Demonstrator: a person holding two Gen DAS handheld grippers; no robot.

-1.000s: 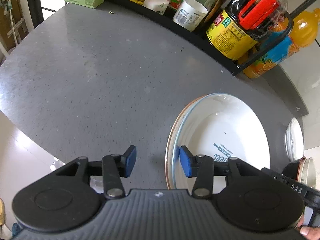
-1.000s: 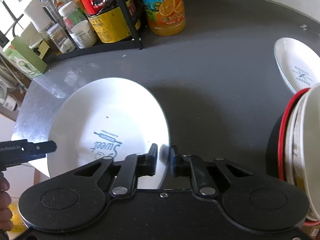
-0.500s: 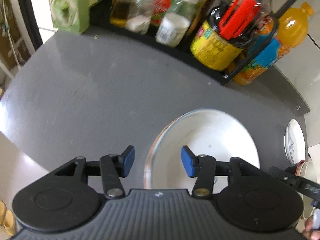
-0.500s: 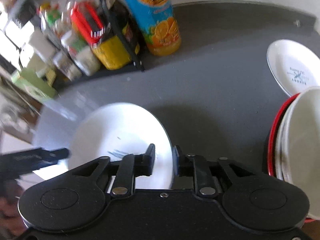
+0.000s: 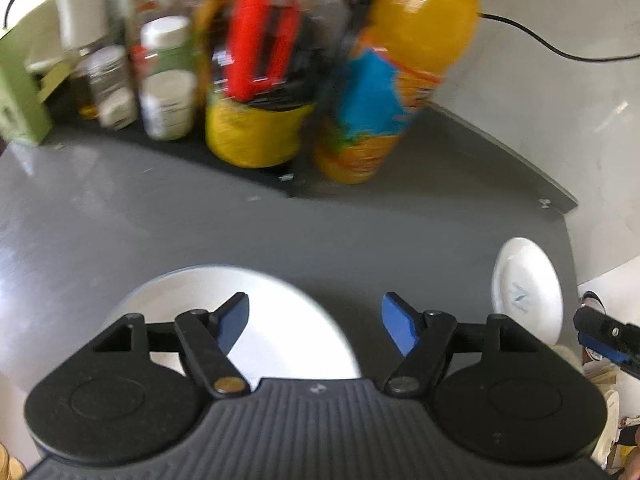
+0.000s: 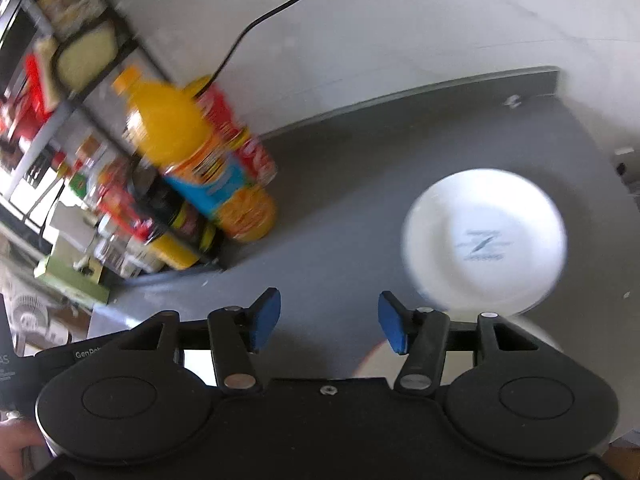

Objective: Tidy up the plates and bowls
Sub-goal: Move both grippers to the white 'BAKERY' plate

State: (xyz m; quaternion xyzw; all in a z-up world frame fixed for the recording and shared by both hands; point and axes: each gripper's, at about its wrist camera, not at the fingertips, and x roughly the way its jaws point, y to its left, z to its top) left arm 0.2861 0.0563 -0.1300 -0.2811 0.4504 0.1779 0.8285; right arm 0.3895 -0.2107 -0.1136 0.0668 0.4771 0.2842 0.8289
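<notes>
Left gripper (image 5: pixel 315 326): blue-padded fingers spread wide, holding nothing, poised above the near rim of the large white plate (image 5: pixel 280 320). Large white plate: lies flat on the grey countertop (image 5: pixel 120 216), partly hidden under the gripper body. Right gripper (image 6: pixel 326 322): fingers likewise wide apart, empty, over bare countertop. Small white plate (image 6: pixel 484 242): printed mark at centre, flat on the countertop near its far right corner, beyond the right finger, untouched. Orange juice bottle (image 6: pixel 200 156): upright beside the black condiment rack (image 5: pixel 256 168). Both views motion-blurred.
</notes>
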